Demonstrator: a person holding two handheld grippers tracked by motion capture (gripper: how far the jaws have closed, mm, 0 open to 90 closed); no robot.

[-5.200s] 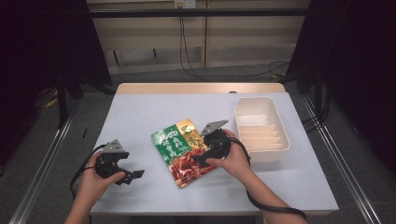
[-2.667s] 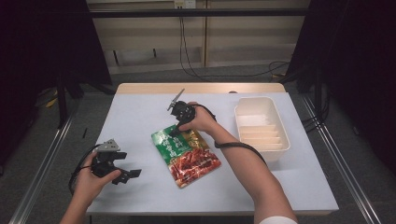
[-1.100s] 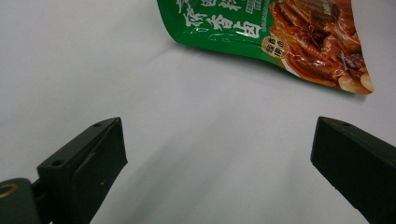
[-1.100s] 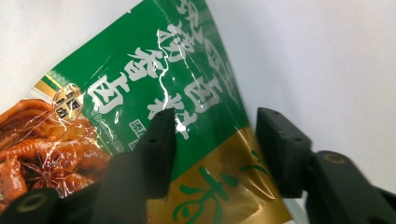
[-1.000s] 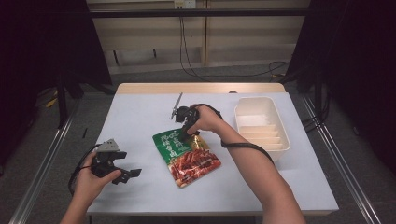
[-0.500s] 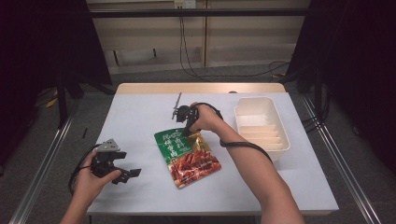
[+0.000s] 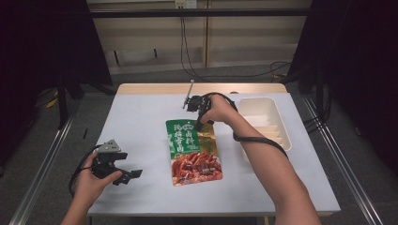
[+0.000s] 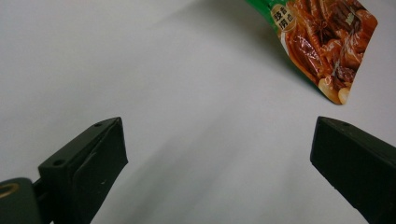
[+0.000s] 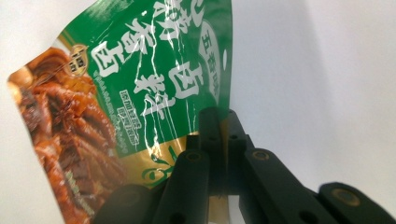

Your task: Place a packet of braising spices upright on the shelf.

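A green and red snack pouch lies on the white table, its far right corner lifted. My right gripper is shut on that top corner, beside the tray. In the right gripper view the jaws pinch the pouch's edge and the pouch hangs away from them. My left gripper rests near the table's front left, held by a hand, open with nothing between its fingers. In the left gripper view the pouch's lower corner lies beyond the wide-apart jaws.
A white rectangular tray stands at the right side of the table, just right of the right hand. Cables run along the floor behind the table. A cable trails along the right forearm.
The right gripper moved from the pouch's near side to its far top corner, shut on it and has dragged the pouch slightly toward the tray. The left gripper stayed put.
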